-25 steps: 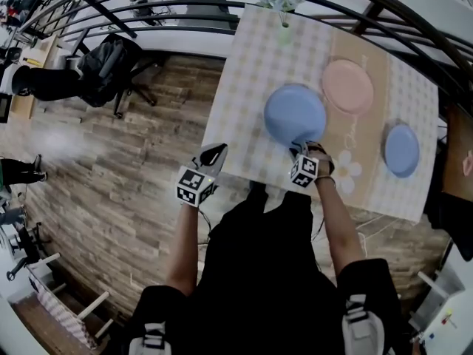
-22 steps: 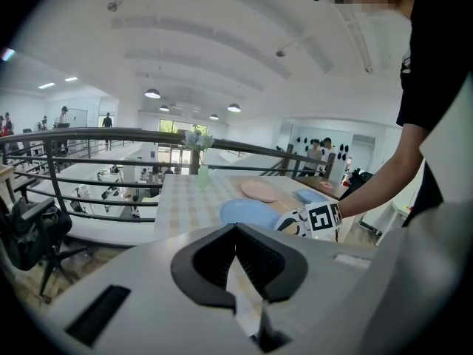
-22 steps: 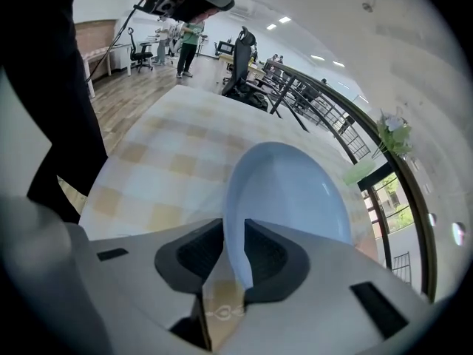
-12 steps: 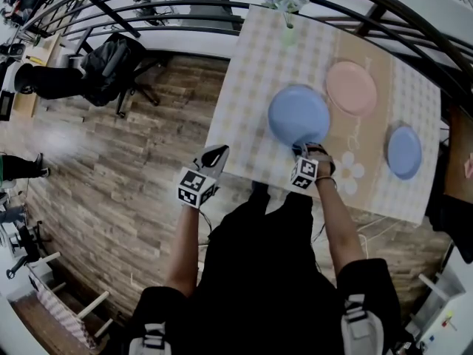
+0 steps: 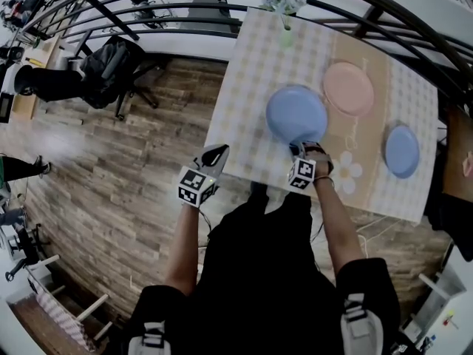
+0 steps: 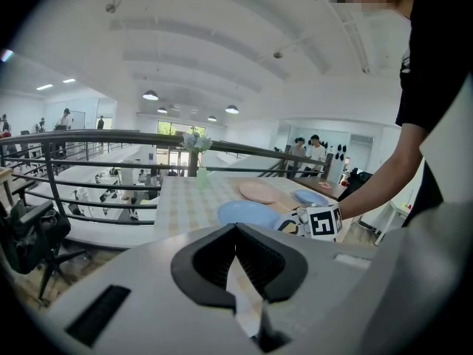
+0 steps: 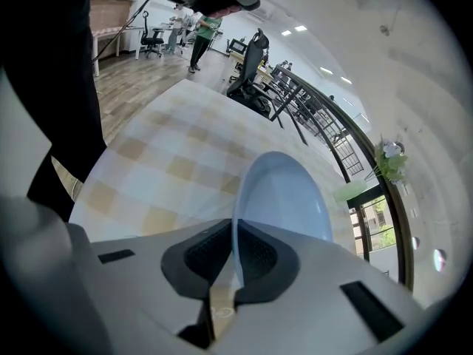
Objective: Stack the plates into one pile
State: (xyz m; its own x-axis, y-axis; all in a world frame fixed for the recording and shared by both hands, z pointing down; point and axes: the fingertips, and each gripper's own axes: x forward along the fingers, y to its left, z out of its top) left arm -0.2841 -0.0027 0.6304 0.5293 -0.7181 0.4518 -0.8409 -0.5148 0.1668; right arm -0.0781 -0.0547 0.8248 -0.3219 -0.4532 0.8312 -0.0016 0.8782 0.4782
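three plates, no pile yet: the first grip was just on

three plates lay apart on the checked table (image 5: pixel 244 80). the large blue plate (image 5: pixel 295 115) was nearest the person. the pink plate (image 5: pixel 348 88) sat just beside it, farther back and to the right. the small blue plate (image 5: pixel 401 151) lay well apart toward the right edge.

the right gripper (image 7: pixel 235 254) had just been closing its jaws. they stood nearly together, with the near rim of the large blue plate pinched between the pads. in that gripper's own view the plate ran away from the jaws almost edge-on. whether it had left the cloth could not be told. the left gripper (image 6: pixel 238 250) hung at the table's near left corner, jaws together on nothing.

judged from this, the step in hand was picking up the first plate, and no stacking had been done. the next move would call for a lift from that one-sided rim grip. the plate would need to stay close to level so that it neither swung nor slipped, then go across to another plate. it was the widest of the three, so a pile resting on a smaller plate might sit less steadily. which plate was meant as the base could not be told.
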